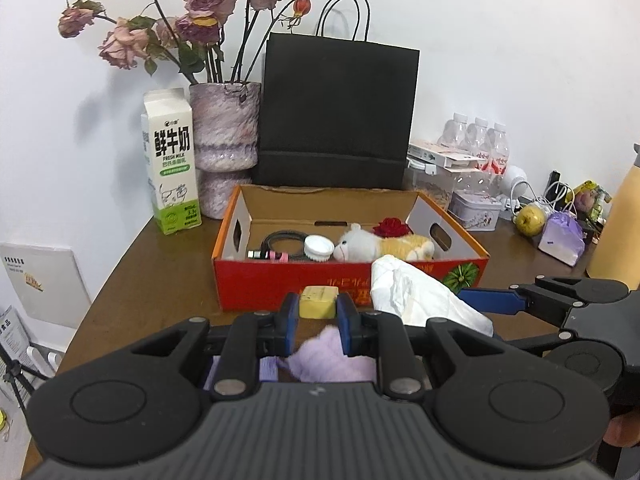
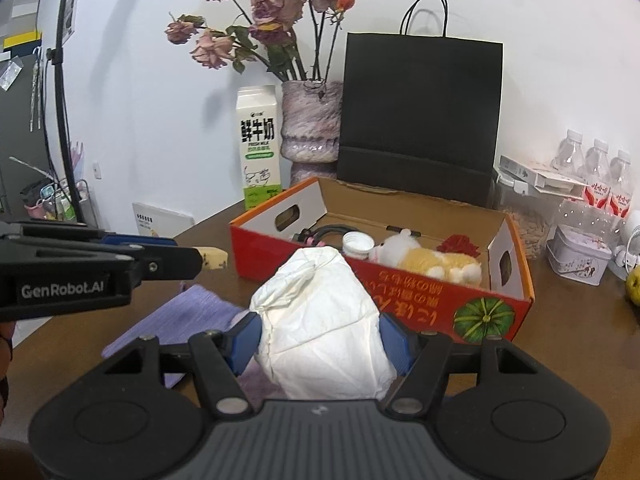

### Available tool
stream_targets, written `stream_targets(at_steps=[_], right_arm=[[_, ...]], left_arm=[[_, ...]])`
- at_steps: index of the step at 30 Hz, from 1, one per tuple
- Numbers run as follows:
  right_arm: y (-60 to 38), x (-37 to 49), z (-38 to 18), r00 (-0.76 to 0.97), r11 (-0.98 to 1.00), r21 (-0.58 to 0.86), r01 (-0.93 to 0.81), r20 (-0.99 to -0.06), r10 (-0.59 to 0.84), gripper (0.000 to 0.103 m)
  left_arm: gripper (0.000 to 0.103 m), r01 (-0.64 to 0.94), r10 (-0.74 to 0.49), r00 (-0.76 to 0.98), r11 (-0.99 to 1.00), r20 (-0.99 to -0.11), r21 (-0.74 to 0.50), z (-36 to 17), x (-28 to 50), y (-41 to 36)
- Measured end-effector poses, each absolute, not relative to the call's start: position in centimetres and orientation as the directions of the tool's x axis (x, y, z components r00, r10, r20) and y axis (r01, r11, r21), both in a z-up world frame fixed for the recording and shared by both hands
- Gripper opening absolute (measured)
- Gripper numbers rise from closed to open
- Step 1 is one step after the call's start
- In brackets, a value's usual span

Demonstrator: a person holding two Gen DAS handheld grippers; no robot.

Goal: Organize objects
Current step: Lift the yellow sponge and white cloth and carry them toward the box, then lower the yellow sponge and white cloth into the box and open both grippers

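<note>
Left claw (image 1: 318,312) pinches a small yellow block (image 1: 319,301) between its blue pads, held above the bench (image 1: 160,280) just near of the box. Right claw (image 2: 320,344) pinches a crumpled white tissue wad (image 2: 320,320), pads pressed on both sides; the wad sticks up in front of the box's near wall. A purple cloth (image 2: 188,312) lies on the bench under and between the claws.

Past them sits an open red box (image 1: 280,280) with a watermelon print on its near right corner. Inside, left to right: a coiled black cable (image 1: 282,240), a white cap (image 1: 319,248), a plush toy (image 1: 384,246) lying on its side, a red rose (image 1: 394,226) at the far right.

Behind the box: milk carton (image 1: 172,160) far left, vase (image 1: 224,136) of dried roses just right of it, black paper bag (image 1: 336,112) upright against the wall. Far right: water bottles (image 1: 476,140), a small tin (image 1: 476,210), a pear (image 1: 530,220), a purple bag (image 1: 560,236), cables.
</note>
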State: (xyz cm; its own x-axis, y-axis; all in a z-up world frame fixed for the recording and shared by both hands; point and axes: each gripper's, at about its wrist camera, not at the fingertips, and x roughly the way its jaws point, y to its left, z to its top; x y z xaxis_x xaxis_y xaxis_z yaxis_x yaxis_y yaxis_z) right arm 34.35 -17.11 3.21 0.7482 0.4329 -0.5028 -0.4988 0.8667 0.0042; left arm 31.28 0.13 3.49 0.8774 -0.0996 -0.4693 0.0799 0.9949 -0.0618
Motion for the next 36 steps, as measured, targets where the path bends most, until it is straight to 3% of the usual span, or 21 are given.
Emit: stream_targets(at_steps=[24,36], right_arm=[[-17.4,44.1,4.6,0.797,0.888,-0.003,-0.459,-0.444,0.410,0.064],[-16.2,48.3,4.3,0.799,0.892,-0.038,-0.451,-0.462,0.385,0.064]], left_arm=[[0.020,0.078,-0.109,0.899,0.993,-0.425,-0.089,4.8,42.0,-1.6],[0.020,0.047,-0.080,0.906,0.995,-0.416,-0.089,4.9,46.5,-1.6]])
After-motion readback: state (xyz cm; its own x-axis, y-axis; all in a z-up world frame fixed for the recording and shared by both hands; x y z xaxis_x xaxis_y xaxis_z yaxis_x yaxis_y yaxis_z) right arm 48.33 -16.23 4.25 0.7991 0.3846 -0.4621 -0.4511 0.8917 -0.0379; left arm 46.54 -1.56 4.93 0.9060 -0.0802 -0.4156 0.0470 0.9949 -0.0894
